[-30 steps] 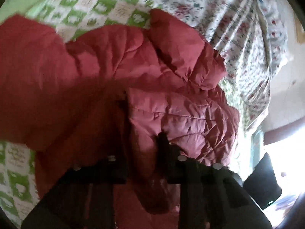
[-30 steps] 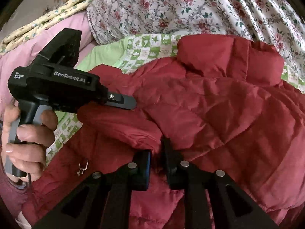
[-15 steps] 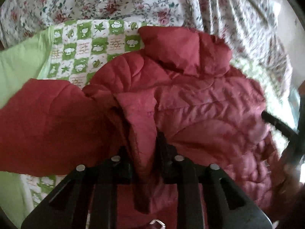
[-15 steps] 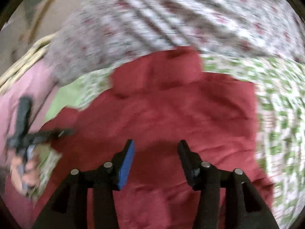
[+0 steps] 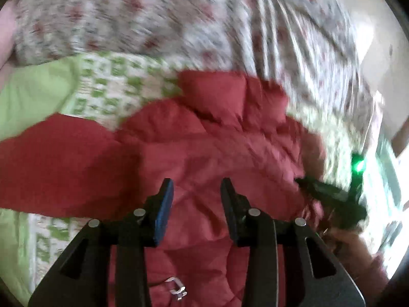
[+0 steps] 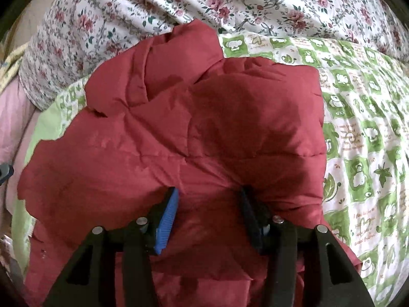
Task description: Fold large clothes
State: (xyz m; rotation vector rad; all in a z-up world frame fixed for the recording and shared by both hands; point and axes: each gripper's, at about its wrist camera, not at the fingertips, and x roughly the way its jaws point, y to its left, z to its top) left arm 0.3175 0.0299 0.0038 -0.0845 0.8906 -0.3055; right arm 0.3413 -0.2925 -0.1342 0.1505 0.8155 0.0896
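A red quilted puffer jacket (image 6: 204, 133) lies on a bed, sleeves folded inward and its hood (image 6: 158, 64) toward the far side. It also shows, blurred, in the left wrist view (image 5: 204, 153). My left gripper (image 5: 196, 189) is open and empty just above the jacket's middle. My right gripper (image 6: 209, 199) is open and empty above the jacket's lower body. The right gripper shows at the right edge of the left wrist view (image 5: 329, 197). A metal zipper pull (image 5: 176, 287) lies near the bottom.
A green and white patterned sheet (image 6: 363, 117) covers the bed under the jacket. A floral quilt (image 6: 230, 2) is bunched along the far side. A pink cloth (image 6: 12, 117) lies at the left. A bright window area (image 5: 391, 179) is at the right.
My left gripper has let go of the jacket fold it pinched and opened. My right gripper opened half a second ago and stays open, now closer over the jacket.
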